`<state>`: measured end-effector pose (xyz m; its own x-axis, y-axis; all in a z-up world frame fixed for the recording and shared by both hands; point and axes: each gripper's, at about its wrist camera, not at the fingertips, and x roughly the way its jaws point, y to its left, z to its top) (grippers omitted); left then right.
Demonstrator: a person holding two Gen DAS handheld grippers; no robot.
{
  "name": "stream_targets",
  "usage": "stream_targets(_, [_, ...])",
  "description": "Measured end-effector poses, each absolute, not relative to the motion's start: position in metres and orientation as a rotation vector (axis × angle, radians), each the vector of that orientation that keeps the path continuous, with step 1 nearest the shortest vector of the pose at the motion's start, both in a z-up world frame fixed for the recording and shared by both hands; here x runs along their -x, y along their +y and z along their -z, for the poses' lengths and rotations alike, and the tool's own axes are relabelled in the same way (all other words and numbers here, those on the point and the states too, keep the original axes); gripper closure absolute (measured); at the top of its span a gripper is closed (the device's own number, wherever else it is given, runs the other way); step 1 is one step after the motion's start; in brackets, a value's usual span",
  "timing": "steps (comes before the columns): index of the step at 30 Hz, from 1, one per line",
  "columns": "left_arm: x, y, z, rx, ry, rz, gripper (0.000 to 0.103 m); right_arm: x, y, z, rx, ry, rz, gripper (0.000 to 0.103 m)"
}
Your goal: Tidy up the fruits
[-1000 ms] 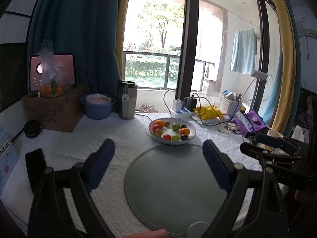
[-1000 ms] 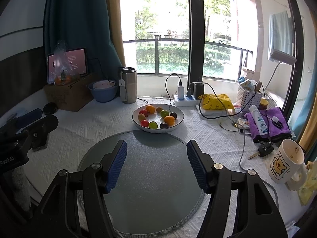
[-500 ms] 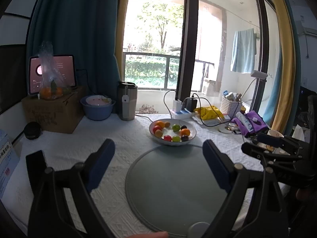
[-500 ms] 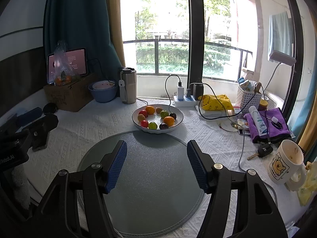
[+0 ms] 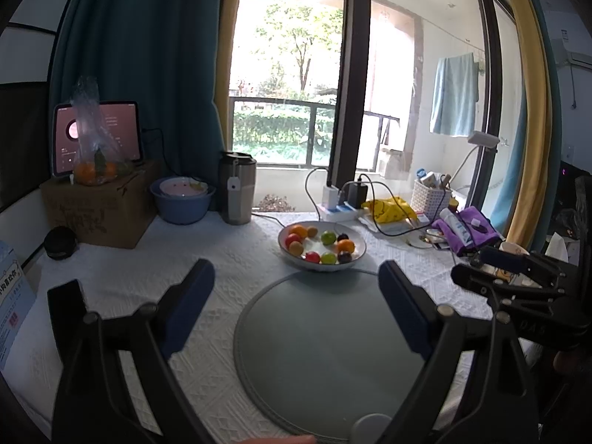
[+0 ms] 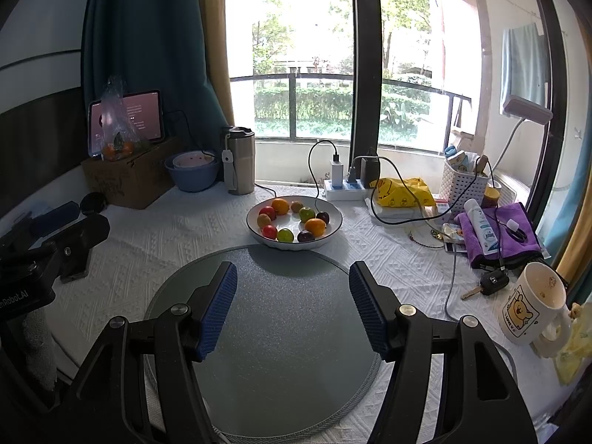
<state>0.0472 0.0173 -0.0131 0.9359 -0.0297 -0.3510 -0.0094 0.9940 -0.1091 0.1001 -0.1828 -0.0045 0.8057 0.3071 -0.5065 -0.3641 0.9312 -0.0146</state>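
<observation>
A white bowl (image 5: 355, 256) (image 6: 333, 227) holds several small fruits: oranges (image 5: 298, 230) (image 6: 315, 225), red ones (image 6: 268, 212), green ones (image 5: 328, 237) (image 6: 306, 214) and dark plums (image 6: 305, 236). It stands just beyond a round grey mat (image 5: 325, 333) (image 6: 288, 340). My left gripper (image 5: 296, 285) is open and empty above the mat's near side. My right gripper (image 6: 292, 286) is open and empty over the mat, short of the bowl. Each gripper shows at the edge of the other's view.
A steel tumbler (image 6: 238, 161), blue bowl (image 6: 192, 172) and cardboard box (image 6: 125, 181) with a bag of oranges (image 5: 94, 170) stand at the back left. A power strip with cables (image 6: 342, 185), purple cloth (image 6: 499, 235), keys (image 6: 488, 283) and a bear mug (image 6: 532, 303) lie to the right.
</observation>
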Motion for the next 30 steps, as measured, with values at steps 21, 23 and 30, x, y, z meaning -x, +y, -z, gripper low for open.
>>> stream_targets(21, [-0.046, 0.0155, 0.0137, 0.107, 0.364, 0.018, 0.012, -0.1005, -0.1841, 0.0021, 0.114, 0.521, -0.361, 0.037])
stream_targets(23, [-0.0465, 0.0152, 0.0137, 0.106, 0.364, 0.017, 0.012, -0.1005, -0.1841, 0.002, 0.114, 0.52, -0.361, 0.037])
stream_targets(30, [-0.0537, 0.0165, 0.0182, 0.108, 0.379, 0.021, 0.012, -0.1062, -0.1846, 0.002, 0.113, 0.533, -0.362, 0.037])
